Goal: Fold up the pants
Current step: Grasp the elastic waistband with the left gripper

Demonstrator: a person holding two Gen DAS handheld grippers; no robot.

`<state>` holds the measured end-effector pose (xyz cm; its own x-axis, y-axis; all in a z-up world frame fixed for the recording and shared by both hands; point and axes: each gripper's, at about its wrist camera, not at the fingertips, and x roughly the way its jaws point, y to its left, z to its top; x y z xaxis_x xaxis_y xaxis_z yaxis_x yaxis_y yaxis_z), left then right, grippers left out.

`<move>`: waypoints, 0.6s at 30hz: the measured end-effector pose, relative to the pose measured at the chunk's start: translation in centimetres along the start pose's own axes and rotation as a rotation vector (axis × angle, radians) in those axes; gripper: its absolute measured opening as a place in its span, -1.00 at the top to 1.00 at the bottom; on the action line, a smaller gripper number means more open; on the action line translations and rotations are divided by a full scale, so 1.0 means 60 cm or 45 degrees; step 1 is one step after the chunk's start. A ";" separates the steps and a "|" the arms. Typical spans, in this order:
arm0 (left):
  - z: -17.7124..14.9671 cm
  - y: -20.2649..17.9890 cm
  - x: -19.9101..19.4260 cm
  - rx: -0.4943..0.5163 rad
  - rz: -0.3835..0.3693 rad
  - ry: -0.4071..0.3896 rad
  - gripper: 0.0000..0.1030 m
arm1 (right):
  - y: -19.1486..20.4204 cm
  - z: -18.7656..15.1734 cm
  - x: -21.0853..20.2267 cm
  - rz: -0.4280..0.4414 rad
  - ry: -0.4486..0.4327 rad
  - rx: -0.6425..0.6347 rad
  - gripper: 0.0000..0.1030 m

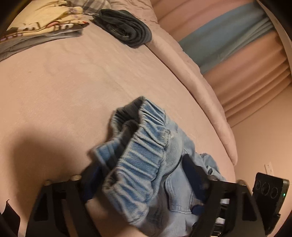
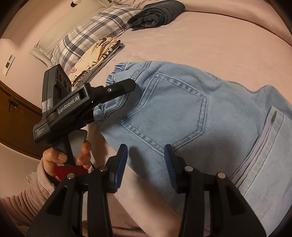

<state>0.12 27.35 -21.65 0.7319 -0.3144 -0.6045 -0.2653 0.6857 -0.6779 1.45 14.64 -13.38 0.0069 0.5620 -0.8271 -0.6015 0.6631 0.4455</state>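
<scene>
Light blue jeans [image 2: 182, 109] lie on the pink bed [image 2: 219, 40], back pocket up, with a leg end folded over at the right [image 2: 264, 155]. Their elastic waistband [image 1: 144, 145] lies bunched between the fingers of my left gripper [image 1: 140, 173]. Those fingers stand wide apart, and I see no pad pressing the cloth. In the right wrist view its upper finger [image 2: 120, 87] lies over the waistband while a hand [image 2: 60, 156] holds the handle. My right gripper [image 2: 145, 160] hovers open over the near edge of the jeans, with nothing pinched.
Folded dark jeans [image 1: 126, 29] [image 2: 157, 14] and a stack of folded cream printed clothes [image 1: 40, 27] [image 2: 94, 56] lie at the far side of the bed, next to a plaid pillow [image 2: 87, 31]. The bed's edge [image 1: 209, 102] drops off toward curtains [image 1: 246, 63].
</scene>
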 end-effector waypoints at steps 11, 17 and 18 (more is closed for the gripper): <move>-0.009 -0.046 -0.041 0.098 -0.014 -0.133 0.32 | -0.014 -0.010 -0.003 -0.054 -0.036 0.016 0.19; -0.009 -0.079 -0.036 0.191 0.043 -0.137 0.39 | -0.032 -0.017 0.014 -0.039 -0.027 0.084 0.20; -0.010 -0.083 -0.037 0.198 0.053 -0.139 0.40 | -0.033 -0.017 0.013 -0.034 -0.032 0.088 0.20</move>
<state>-0.55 24.26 -17.18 0.7881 -0.2163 -0.5763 -0.2029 0.7926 -0.5750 1.82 13.24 -15.27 0.0429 0.5550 -0.8307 -0.5439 0.7104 0.4466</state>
